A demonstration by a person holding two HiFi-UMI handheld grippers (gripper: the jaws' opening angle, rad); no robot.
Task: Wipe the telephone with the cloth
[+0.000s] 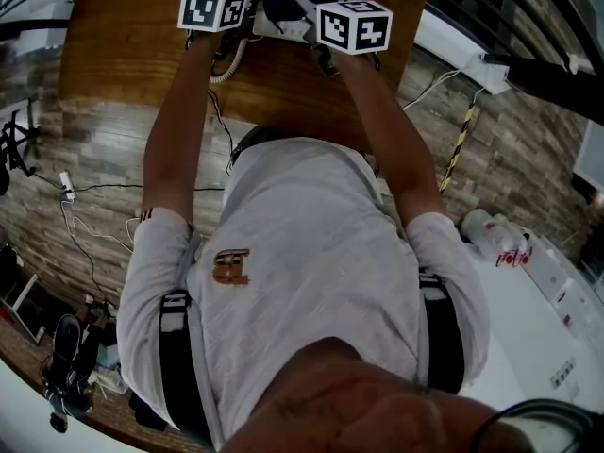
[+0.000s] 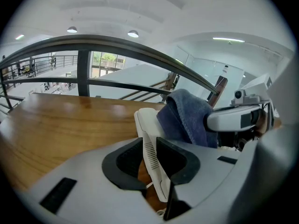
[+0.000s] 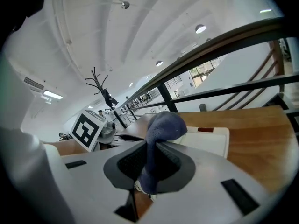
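- Left claw [image 2: 151,158] pinches the telephone's slim white plastic handset [image 2: 145,121], ribbed with fine slots.
- Right claw [image 3: 149,164] clamps a soft, bunched blue cloth [image 3: 164,125] above the glossy wooden worktop [image 2: 60,120].

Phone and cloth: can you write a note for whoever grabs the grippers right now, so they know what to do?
Left gripper: shut on the white handset, held on edge.
Right gripper: shut on the blue cloth, which seems pressed to the handset's top end.
The phone base sits on the wooden table.
Done: both things gripped. How much is wiped cannot be told.
Left: rub along the handset, then probably the phone base.
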